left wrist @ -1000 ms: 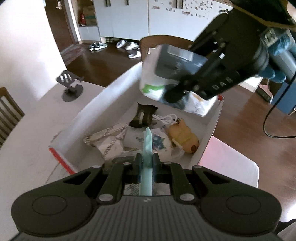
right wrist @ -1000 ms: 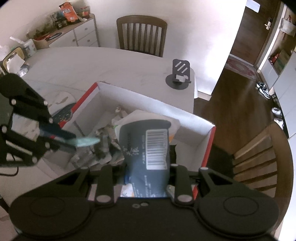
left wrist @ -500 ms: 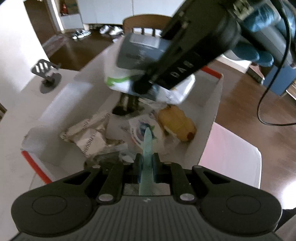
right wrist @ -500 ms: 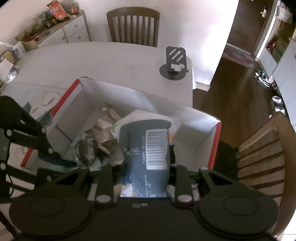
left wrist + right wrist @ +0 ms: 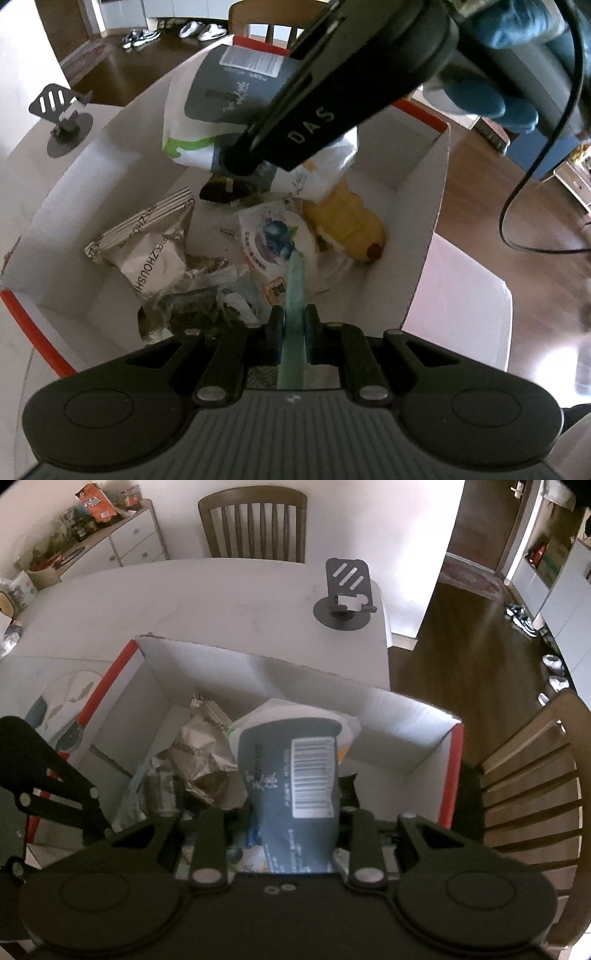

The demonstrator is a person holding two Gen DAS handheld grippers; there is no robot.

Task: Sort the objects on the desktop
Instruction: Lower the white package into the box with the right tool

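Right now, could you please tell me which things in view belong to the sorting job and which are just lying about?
Part of the job:
- grey-and-white packet held by the right hand-held gripper
- thin teal strip held by the left hand-held gripper
- white box
- silver pouch and yellow toy inside it

Lying about:
- phone stand
- wooden chair
- shoes

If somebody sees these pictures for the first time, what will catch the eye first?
Probably the dark pouch with a barcode, gripped by the right tool above the white cardboard box. Next, the thin teal strip pinched in the left tool, pointing down at the yellow toy and the foil snack bags inside the box.
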